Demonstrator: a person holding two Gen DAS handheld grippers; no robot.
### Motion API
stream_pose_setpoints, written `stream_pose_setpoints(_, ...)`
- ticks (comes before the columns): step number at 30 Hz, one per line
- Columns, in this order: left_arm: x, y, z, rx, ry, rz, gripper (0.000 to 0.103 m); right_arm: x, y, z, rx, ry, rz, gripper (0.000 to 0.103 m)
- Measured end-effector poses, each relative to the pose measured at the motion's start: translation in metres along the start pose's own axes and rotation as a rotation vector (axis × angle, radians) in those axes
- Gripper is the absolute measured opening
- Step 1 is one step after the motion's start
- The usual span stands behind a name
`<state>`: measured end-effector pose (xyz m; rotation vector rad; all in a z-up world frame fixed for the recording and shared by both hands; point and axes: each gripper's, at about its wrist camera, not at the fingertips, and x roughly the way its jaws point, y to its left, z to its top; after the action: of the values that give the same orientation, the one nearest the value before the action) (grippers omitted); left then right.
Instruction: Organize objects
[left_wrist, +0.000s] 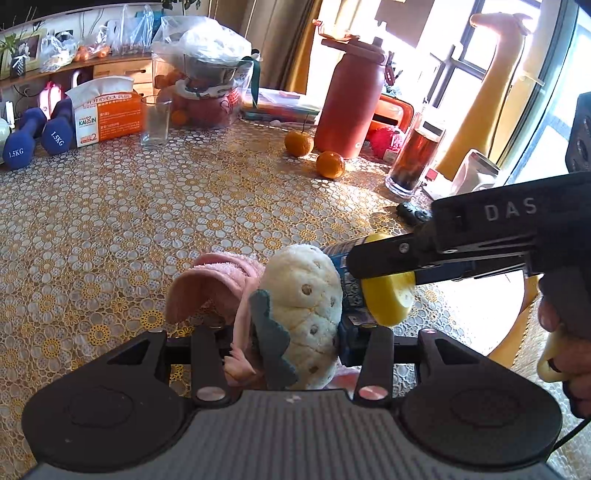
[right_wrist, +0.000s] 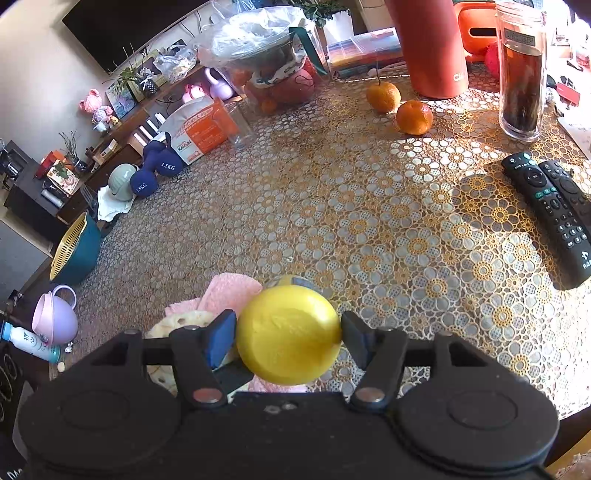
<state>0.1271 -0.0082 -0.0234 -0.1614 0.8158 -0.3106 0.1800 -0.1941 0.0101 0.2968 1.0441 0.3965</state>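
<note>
My left gripper (left_wrist: 291, 332) is shut on a cream plush toy shaped like a lotus root slice (left_wrist: 306, 317), with a pink cloth (left_wrist: 221, 280) bunched against it, low over the table. My right gripper (right_wrist: 288, 332) is shut on the yellow cap (right_wrist: 288, 339) of a blue bottle. In the left wrist view the right gripper (left_wrist: 384, 280) comes in from the right, holding the yellow cap (left_wrist: 388, 299) and blue bottle (left_wrist: 351, 295) right against the plush. The plush (right_wrist: 177, 325) and pink cloth (right_wrist: 232, 295) show behind the right gripper's left finger.
The lace-covered table (right_wrist: 369, 221) holds two oranges (right_wrist: 413, 116), a red flask (right_wrist: 432, 48), a jar of dark liquid (right_wrist: 521, 74), two remotes (right_wrist: 554, 206), a tissue box (right_wrist: 199, 136), blue dumbbells (right_wrist: 155, 173), a glass (left_wrist: 155, 122), a teal basket (right_wrist: 74, 247) and a lilac cup (right_wrist: 55, 317).
</note>
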Motion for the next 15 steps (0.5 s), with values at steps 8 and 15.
stream_pose_setpoints(8,0.013,0.023,0.001,-0.051,0.035,0.011,0.043,-0.001,-0.005,-0.001,-0.005,0.007,0.017,0.062)
stream_pose_setpoints(15,-0.031,0.03,0.02,-0.043,-0.047,-0.018,0.043,-0.002,-0.006,-0.012,-0.119,0.025,0.051,0.062)
